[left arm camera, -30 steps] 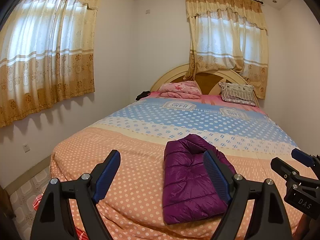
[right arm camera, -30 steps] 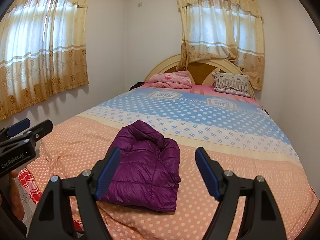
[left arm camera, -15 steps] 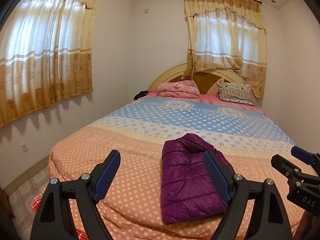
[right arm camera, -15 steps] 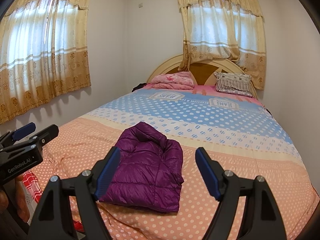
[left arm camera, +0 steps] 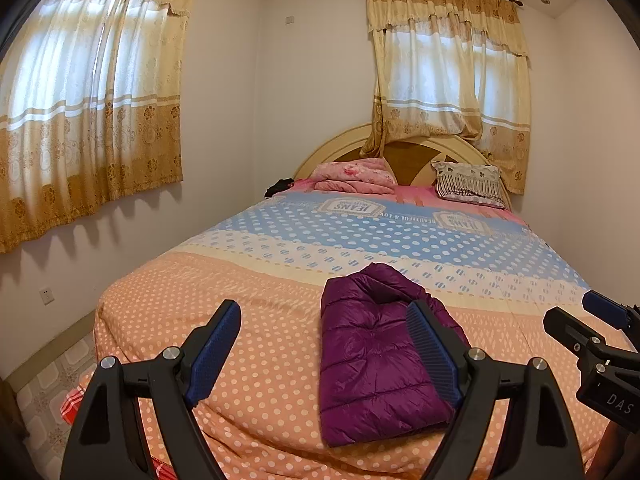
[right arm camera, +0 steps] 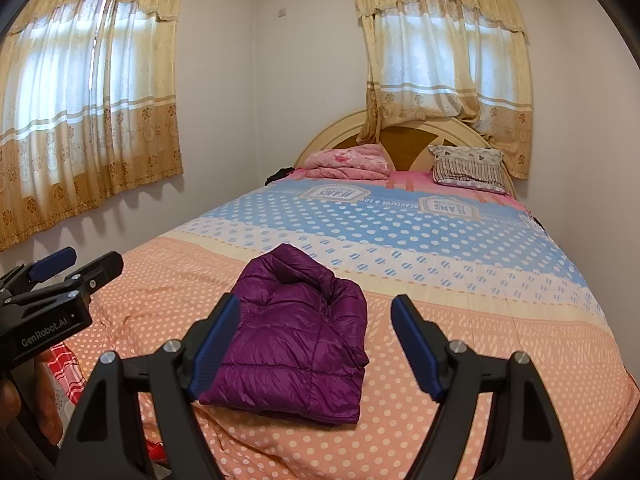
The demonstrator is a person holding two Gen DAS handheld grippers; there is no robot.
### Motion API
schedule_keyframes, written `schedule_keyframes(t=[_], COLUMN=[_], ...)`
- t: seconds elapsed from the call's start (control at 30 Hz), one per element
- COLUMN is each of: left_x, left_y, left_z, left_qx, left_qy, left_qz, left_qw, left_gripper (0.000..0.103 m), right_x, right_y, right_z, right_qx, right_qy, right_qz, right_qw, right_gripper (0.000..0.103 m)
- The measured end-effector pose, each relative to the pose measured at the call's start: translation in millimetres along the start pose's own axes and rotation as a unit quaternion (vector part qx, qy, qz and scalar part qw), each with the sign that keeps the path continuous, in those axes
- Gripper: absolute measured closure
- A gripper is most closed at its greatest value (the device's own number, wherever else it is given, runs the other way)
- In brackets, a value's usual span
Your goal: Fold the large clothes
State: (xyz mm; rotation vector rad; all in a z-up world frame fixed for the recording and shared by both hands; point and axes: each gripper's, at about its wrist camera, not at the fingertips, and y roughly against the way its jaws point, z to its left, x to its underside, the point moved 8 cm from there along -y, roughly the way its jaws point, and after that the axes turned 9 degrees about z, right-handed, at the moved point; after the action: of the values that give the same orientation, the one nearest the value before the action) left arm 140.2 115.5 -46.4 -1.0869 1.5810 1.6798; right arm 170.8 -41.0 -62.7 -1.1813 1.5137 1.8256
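A purple puffer jacket (left arm camera: pixel 372 356) lies folded into a compact rectangle near the foot of the bed; it also shows in the right wrist view (right arm camera: pixel 296 336). My left gripper (left arm camera: pixel 324 356) is open and empty, held back from the bed's foot edge to the left of the jacket. My right gripper (right arm camera: pixel 314 344) is open and empty, also held off the bed with the jacket seen between its fingers. The right gripper shows at the right edge of the left wrist view (left arm camera: pixel 596 344), the left gripper at the left edge of the right wrist view (right arm camera: pixel 52 292).
The bed (left arm camera: pixel 248 320) has an orange, cream and blue dotted cover. A pink folded blanket (left arm camera: pixel 352 176) and a striped pillow (left arm camera: pixel 468 184) lie at the headboard. Curtained windows are on the left and far walls. A tiled floor strip (left arm camera: pixel 52 384) runs left of the bed.
Both grippers have drifted slightly; the view shifts a little and the jacket sits marginally farther right in the right wrist view. The jacket itself has not moved. Both grippers stay open.
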Motion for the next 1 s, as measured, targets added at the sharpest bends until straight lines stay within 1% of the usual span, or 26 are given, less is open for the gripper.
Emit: schedule_keyframes(t=[0.27,1.0], left_x=[0.7,-1.1], left_y=[0.4,2.3], left_z=[-1.2,-2.0], left_qx=[0.003,0.005], left_qy=[-0.007,0.0], left_qz=[0.0,0.002], left_qw=[1.0,1.0], left_gripper=[0.018,0.018], right_x=[0.1,-0.9], right_y=[0.2,-1.6], right_z=[0.6,8.6], right_qx=[0.0,0.0], right_qy=[0.0,-0.001], right_qz=[-0.001,0.001], right_qw=[1.0,1.0], right_gripper=[0.023,0.023])
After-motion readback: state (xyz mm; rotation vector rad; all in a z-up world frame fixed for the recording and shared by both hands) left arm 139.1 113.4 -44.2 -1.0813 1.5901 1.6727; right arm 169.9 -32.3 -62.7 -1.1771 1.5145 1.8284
